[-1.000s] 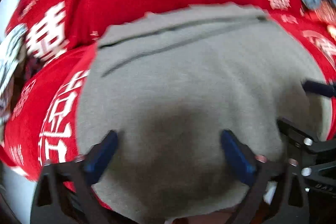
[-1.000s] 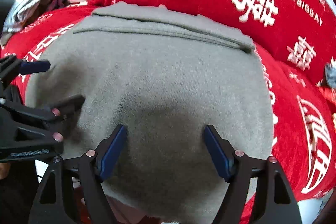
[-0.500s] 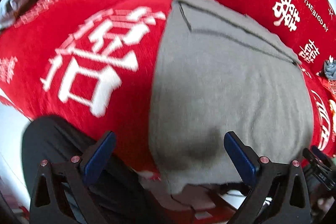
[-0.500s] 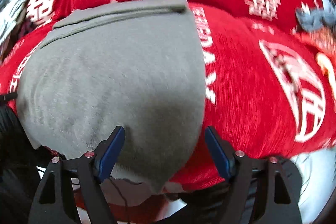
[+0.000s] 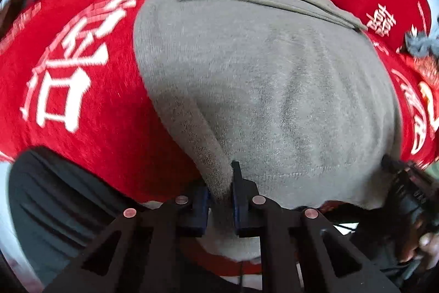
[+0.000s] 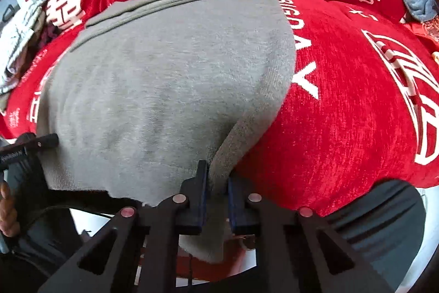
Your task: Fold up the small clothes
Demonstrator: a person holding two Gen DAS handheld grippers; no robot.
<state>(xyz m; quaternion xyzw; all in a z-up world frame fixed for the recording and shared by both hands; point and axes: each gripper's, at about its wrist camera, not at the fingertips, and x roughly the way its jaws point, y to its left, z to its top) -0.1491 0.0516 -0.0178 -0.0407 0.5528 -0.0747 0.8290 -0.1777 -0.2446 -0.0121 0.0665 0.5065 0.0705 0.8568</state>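
- Left gripper [image 5: 221, 199]: blue-padded jaws closed narrow, pinching the near left corner of the grey knitted garment [image 5: 260, 89], low centre of the left wrist frame.
- Right gripper [image 6: 215, 197]: likewise closed narrow on the garment's near right corner, low centre of the right wrist frame.
- Garment position: spread flat across frame centre in both views, with a doubled band of layers along its far edge, toward the top.
- Step in hand, by judgement: both near corners secured, ready for a fold away from the person.
- Next move calls for lifting both corners together and carrying them level to the far edge, keeping the hem taut.
- Surface: red velvety cloth with white printed characters [image 6: 356, 100]; what lies beneath cannot be told.
- Surroundings: pale crumpled fabric [image 6: 19, 35] upper left, small blue-grey cloth [image 6: 419, 4] upper right.
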